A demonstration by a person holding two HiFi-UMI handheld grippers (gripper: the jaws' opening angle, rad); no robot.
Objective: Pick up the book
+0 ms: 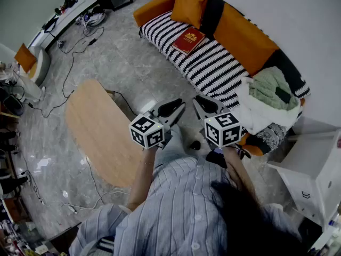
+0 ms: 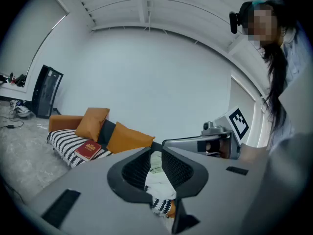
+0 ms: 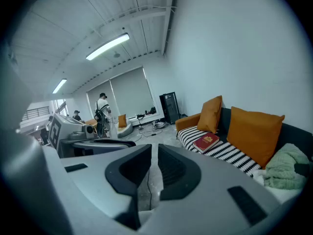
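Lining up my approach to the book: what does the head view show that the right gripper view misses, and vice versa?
Head view only: the wooden table, the white cabinet and the person's striped shirt. Right gripper view only: ceiling lights and a person standing by the far window. Both: the red book lying on the striped sofa, orange cushions beside it.

Dim, cool, even light; ceiling tube lights [image 3: 108,46] glow overhead in the right gripper view. Gripper views fisheye-warped, dark-vignetted corners; soft shadows.
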